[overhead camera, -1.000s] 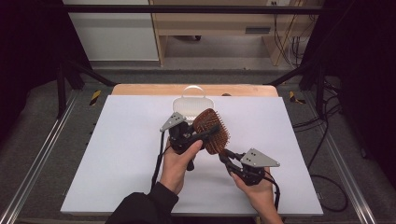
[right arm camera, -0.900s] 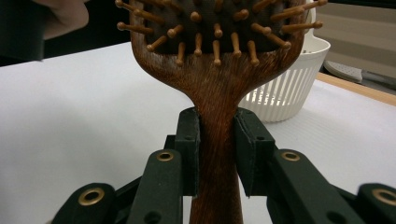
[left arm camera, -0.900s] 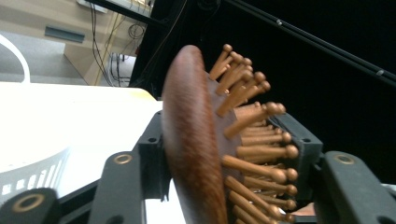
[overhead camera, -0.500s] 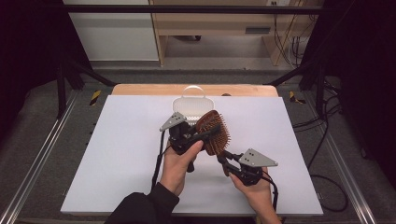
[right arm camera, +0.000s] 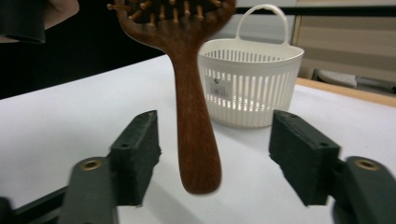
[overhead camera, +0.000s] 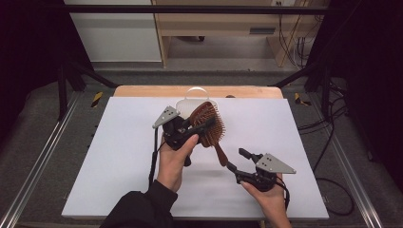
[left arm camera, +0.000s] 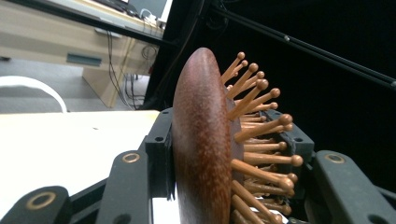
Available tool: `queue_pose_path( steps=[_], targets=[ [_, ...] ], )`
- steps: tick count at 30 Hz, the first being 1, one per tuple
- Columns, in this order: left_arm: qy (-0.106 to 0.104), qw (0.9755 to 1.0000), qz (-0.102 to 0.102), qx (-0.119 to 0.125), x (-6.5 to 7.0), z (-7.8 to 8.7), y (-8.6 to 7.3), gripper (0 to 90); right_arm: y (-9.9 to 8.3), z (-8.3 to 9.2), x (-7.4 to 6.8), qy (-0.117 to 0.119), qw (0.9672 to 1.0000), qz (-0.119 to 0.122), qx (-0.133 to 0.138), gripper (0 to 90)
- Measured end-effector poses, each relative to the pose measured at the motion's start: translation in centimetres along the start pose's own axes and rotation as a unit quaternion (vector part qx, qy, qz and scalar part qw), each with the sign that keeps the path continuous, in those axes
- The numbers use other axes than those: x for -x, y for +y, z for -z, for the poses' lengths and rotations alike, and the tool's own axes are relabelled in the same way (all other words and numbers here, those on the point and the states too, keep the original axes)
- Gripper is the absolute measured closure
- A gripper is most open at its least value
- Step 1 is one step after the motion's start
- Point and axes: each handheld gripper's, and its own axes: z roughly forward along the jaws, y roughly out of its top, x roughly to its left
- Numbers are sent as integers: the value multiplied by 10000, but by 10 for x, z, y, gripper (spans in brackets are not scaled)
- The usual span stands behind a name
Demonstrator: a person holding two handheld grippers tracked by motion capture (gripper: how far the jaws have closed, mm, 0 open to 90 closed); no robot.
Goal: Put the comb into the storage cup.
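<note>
A brown wooden hairbrush hangs above the white table, head up and handle pointing down toward the person. My left gripper is shut on the brush head; in the left gripper view its jaws clamp the rounded back and the pin side of the hairbrush. My right gripper is lower right of it. Its jaws have just been opening, and in the right gripper view they stand wide on either side of the handle, not touching it.
A white slatted basket with a loop handle stands upright behind the brush near the table's far edge, also seen in the high view as the basket. The white table spreads to both sides. Dark frame rails flank it.
The right gripper's jaws have spread apart and come off the brush handle. The left gripper keeps its clamp on the brush head, and both hands stay about where they were.
</note>
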Motion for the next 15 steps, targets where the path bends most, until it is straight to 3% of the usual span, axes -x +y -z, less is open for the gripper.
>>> queue_pose_path(
  steps=[5, 8, 13, 15],
  targets=[
    [67, 9999, -78, 120, 2, 6, 9, 505, -7, 7, 8, -167, 9997, 75, 144, 218],
    [46, 9997, -120, 195, 3, 8, 15, 504, -10, 8, 11, -426, 9990, 133, -86, 153],
    [-17, 9997, -181, 149, -1, 4, 20, 505, -14, 13, 17, -435, 9988, -27, -201, 63],
    [-33, 9997, -232, 122, -1, 1, 22, 505, -17, 15, 21, -659, 9975, -41, -268, 36]
  ],
)
